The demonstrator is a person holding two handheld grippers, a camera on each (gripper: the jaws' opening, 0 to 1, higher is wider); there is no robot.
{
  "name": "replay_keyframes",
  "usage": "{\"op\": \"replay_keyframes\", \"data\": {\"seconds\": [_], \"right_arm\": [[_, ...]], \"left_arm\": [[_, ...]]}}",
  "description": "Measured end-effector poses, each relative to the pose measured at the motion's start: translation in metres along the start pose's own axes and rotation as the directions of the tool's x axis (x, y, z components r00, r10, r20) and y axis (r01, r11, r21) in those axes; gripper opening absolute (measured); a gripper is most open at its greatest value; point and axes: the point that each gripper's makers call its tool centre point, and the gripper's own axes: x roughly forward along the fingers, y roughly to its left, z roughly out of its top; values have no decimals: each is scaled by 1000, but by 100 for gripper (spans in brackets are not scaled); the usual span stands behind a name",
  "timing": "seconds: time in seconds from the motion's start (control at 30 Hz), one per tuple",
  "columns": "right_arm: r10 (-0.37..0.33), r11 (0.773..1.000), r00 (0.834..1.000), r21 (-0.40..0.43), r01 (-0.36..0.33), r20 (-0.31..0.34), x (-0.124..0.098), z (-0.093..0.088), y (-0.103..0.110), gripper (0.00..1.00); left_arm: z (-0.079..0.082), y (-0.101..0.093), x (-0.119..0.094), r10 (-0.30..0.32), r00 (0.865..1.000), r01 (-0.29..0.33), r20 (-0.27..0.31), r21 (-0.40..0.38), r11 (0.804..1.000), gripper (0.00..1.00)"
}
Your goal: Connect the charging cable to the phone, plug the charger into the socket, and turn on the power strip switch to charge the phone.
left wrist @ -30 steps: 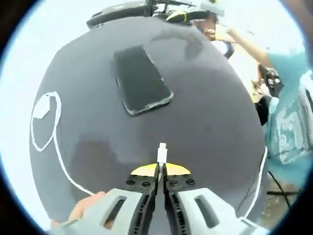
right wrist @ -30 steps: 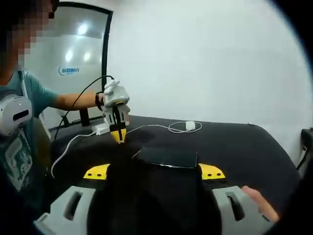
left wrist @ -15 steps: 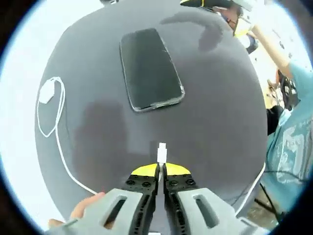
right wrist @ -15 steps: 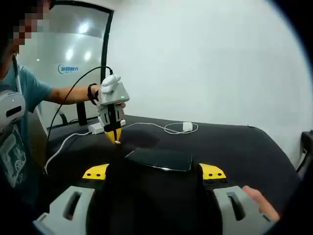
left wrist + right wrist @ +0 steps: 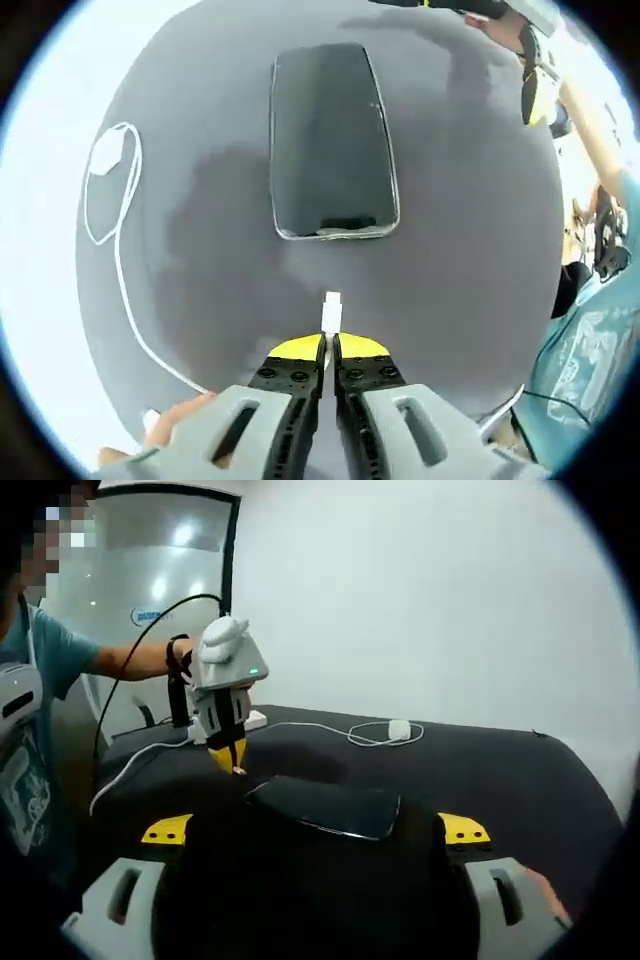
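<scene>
Left gripper view
- My left tongs (image 5: 329, 345): clenched on the plug (image 5: 331, 309) of the white cable (image 5: 118, 290); its tip sticks out past the jaws.
- Phone (image 5: 331, 140): flat on the desk (image 5: 470, 240), straight ahead of the plug, near but apart from it. Its long axis runs in line with my jaws, short end facing the plug.
- Charger (image 5: 105, 155): white block near the desk's left edge, cable looped beside it.

Right gripper view
- My right tongs (image 5: 315, 830): I cannot tell their state; a dark shape covers the jaws.
- Phone (image 5: 325, 805): just beyond these jaws, screen up.
- Left tongs (image 5: 226, 756): tip down at the phone's left end, nearer its port, I judge.
- Power strip (image 5: 254, 719): at the far left edge.
- Containers: I see none.
</scene>
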Motion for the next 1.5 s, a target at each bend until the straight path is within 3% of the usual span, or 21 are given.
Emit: {"op": "replay_keyframes", "data": {"seconds": [0.23, 0.43, 0.63, 0.77, 0.87, 1.07, 1.17, 1.5], "right_arm": [[18, 999, 1000, 32, -18, -11, 14, -6, -16, 93], [28, 1000, 998, 10, -27, -53, 22, -15, -21, 93], [22, 1000, 998, -3, -23, -53, 32, -20, -24, 93], [2, 1000, 999, -14, -3, -48, 41, -23, -22, 93], [-6, 998, 995, -60, 0, -95, 48, -30, -17, 93], [16, 999, 992, -37, -20, -123, 66, -31, -4, 93], [-22, 999, 990, -45, 16, -142, 76, -35, -5, 93], [-40, 998, 990, -43, 35, -136, 76, -34, -13, 93]], "left_arm": [[8, -7, 4, 7, 1000, -7, -5, -18, 1000, 0], [16, -11, 7, 13, 1000, -13, -18, -12, 1000, 0], [18, -10, 9, 11, 1000, -11, -24, -28, 1000, 0], [19, -9, 9, 9, 1000, -10, -27, -29, 1000, 0], [22, -9, 9, 1, 1000, -1, -21, -32, 999, 1], [23, -9, 11, -2, 1000, 2, -24, -28, 1000, 1], [23, -8, 11, -6, 1000, 6, -22, -31, 1000, 1], [24, -5, 12, -11, 1000, 10, -25, -27, 1000, 1]]}}
